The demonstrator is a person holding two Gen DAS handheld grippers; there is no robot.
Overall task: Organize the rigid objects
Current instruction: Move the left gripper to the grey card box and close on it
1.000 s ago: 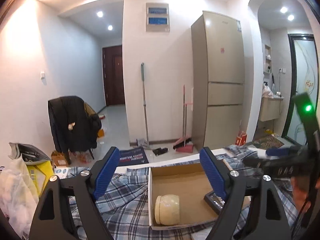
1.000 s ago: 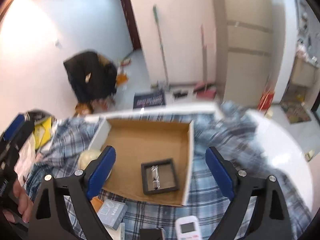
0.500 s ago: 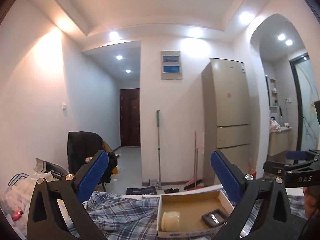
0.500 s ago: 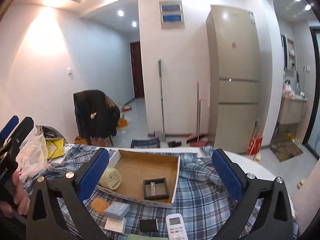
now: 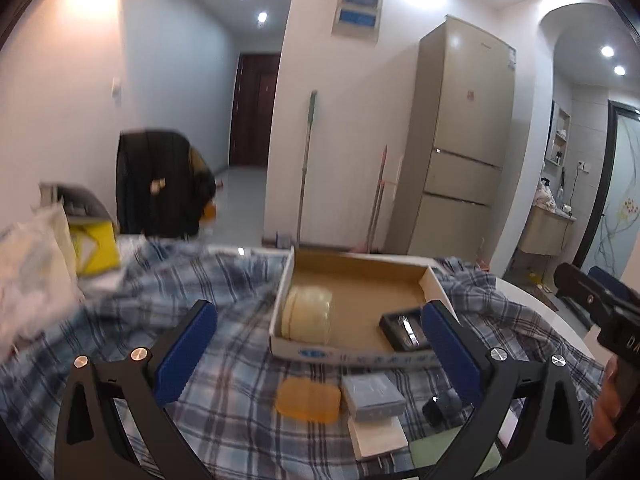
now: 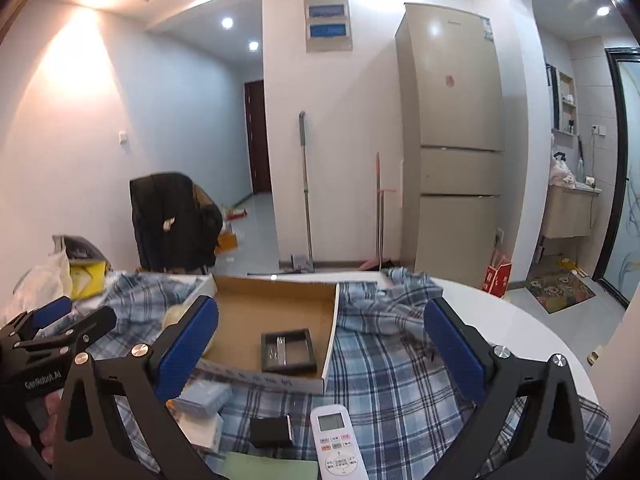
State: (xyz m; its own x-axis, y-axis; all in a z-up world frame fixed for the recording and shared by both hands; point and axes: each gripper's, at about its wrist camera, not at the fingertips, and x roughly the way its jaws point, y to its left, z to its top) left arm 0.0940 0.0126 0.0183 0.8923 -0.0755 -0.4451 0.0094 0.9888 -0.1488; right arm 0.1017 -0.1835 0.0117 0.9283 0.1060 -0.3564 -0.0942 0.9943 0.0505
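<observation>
Left gripper [image 5: 318, 344] at bottom of left wrist view: jaws spread wide, just been opening, nothing btwn the blue pads. Right gripper [image 6: 320, 342] same in its own view, wide apart, just been opening, nothing held.

Cardboard box [image 5: 352, 266] sits mid-frame on plaid cloth [image 5: 224, 396] over a white table [image 6: 504, 316]. Inside box: tape roll [image 5: 306, 316] at its left wall, black case [image 6: 286, 350] toward right, lying flat.

Loose items in front of box, lower frame: orange pad [image 5: 308, 396], grey box [image 5: 372, 394] just right of it, small black box [image 6: 270, 432], white remote [image 6: 334, 440] at bottom centre of right wrist view. Green sheet [image 6: 268, 468] at bottom edge.

Background: fridge [image 6: 452, 140] upper right, mop [image 6: 306, 192] leaning on wall, dark jacket on chair [image 6: 172, 220] left.
</observation>
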